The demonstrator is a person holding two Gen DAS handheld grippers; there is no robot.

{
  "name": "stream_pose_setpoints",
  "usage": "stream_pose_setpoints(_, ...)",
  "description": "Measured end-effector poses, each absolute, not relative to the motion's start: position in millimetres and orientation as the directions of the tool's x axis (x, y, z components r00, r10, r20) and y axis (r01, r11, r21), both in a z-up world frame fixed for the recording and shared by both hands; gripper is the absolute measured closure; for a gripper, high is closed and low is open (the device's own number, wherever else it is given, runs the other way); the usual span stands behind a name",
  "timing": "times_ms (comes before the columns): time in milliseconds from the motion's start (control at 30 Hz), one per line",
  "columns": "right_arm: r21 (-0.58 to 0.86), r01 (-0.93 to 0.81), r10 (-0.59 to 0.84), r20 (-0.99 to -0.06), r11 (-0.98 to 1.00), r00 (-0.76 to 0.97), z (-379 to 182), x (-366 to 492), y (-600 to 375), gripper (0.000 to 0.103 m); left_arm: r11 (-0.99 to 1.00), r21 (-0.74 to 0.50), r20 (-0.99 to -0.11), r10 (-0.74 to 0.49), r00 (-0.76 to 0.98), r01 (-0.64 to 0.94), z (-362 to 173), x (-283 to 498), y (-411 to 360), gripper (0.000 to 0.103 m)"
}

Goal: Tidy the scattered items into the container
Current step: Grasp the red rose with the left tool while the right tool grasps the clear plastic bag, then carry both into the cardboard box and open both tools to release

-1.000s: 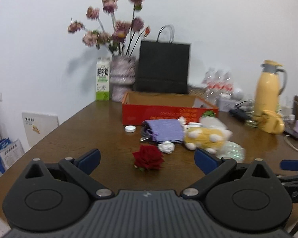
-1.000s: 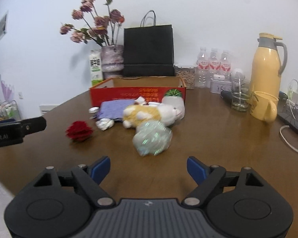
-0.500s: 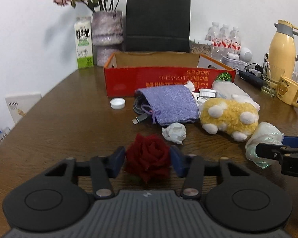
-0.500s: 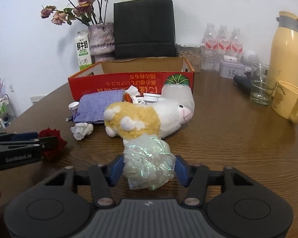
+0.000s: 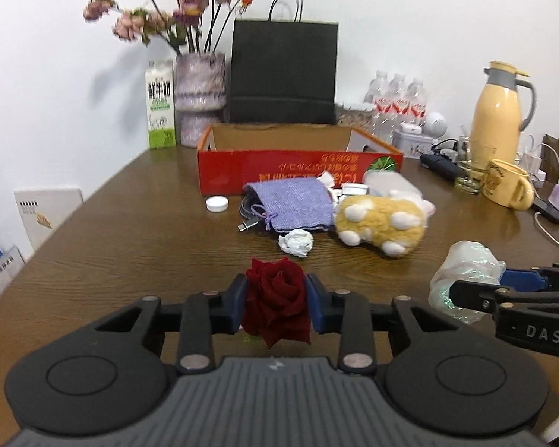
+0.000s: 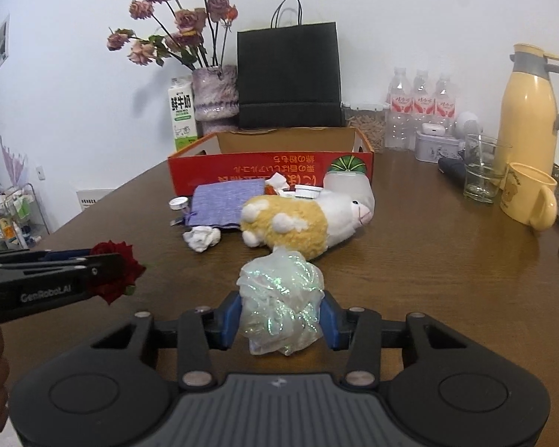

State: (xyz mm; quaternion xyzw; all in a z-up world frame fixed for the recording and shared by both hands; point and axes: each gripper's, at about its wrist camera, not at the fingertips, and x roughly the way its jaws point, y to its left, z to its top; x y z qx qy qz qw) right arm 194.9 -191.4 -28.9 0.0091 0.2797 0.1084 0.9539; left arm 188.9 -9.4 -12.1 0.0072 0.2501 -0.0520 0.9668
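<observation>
The left gripper (image 5: 275,303) is closing, its fingers (image 5: 234,307) pinching a red rose (image 5: 275,307) above the brown surface (image 5: 130,242). The right gripper (image 6: 279,314) is closing too, fingers pressing a shiny plastic bag (image 6: 281,305). At twelve o'clock stands the red box (image 5: 298,175), with a stuffed toy (image 6: 302,223), purple pouch (image 5: 294,208) and crumpled tissue (image 5: 296,244) before it.

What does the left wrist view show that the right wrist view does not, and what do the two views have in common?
Only the left wrist view: the cable plug beside the purple pouch, and the white panel at the wall.

Only the right wrist view: the plush toy's white face, and the rack at the left edge.

Both: the red box, the left gripper closing on the red rose, the right gripper closing on the shiny bag.
</observation>
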Motion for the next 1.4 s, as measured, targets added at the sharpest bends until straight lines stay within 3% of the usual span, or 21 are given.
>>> stream_pose_setpoints(467,0.037,-0.196,0.193,-0.412,0.980,0.891,10.4,104.1,-200.5,0.060,0.988,-0.019,-0.355,-0.150,0.923,0.153,25.8,102.3,-5.7,0.071)
stream_pose_setpoints(733,0.023,-0.186,0.180,-0.403,0.982,0.897,17.3,108.6,-208.4,0.060,0.989,-0.035,-0.341,-0.149,0.928,0.146,35.1,118.2,-0.8,0.071)
stream_pose_setpoints(1067,0.071,-0.267,0.274,-0.368,0.961,0.889,57.8,202.3,-214.7,0.060,0.970,-0.061,-0.338,-0.244,0.909,0.237,76.5,221.4,24.4,0.071)
stream_pose_setpoints(1300,0.062,-0.326,0.327,-0.353,0.943,0.877,96.9,323.2,-176.7,0.060,0.979,-0.068,-0.397,-0.203,0.895,0.192,104.6,365.8,40.1,0.071)
stream_pose_setpoints(1400,0.088,-0.374,0.380,-0.350,0.923,0.856,103.2,382.2,-162.4,0.060,0.987,0.015,-0.398,-0.139,0.907,0.158,105.7,425.3,34.5,0.071)
